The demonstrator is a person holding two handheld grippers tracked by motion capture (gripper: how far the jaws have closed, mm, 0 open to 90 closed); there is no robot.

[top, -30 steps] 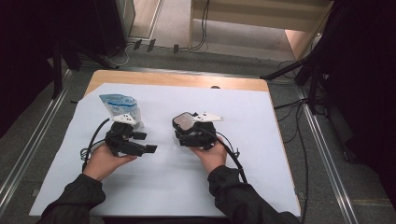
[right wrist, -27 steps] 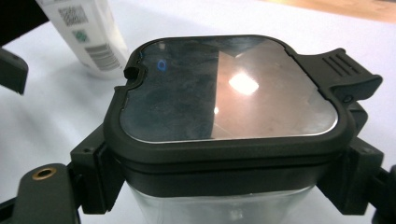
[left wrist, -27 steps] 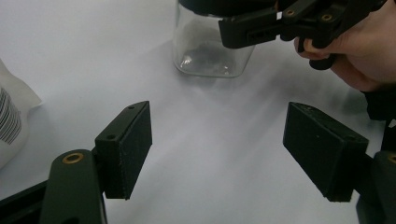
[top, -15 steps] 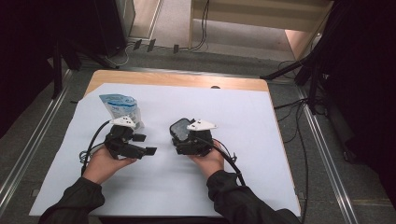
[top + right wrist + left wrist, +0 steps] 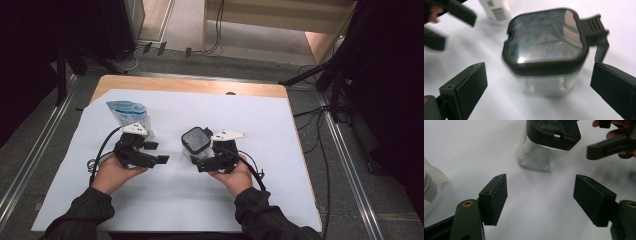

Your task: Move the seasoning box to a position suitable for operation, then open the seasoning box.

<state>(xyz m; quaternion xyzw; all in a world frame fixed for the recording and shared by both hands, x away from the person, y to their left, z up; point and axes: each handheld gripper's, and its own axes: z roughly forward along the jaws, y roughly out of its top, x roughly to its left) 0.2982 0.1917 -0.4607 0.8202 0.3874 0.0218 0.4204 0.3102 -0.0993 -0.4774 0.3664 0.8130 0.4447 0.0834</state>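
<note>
right gripper (image 5: 536, 87) opening, wide around jar (image 5: 545, 53), no contact | left gripper (image 5: 540, 200) closing slightly, empty | jar blurred | bag (image 5: 127, 112) half hidden

Bare tabotop lies around my claws; only the jar (image 5: 196, 141) mid-tabletop and the pouch (image 5: 126, 111) toward the far left corner obstruct.

Dim surrounds, bright sheet — close-ups blurred
</note>
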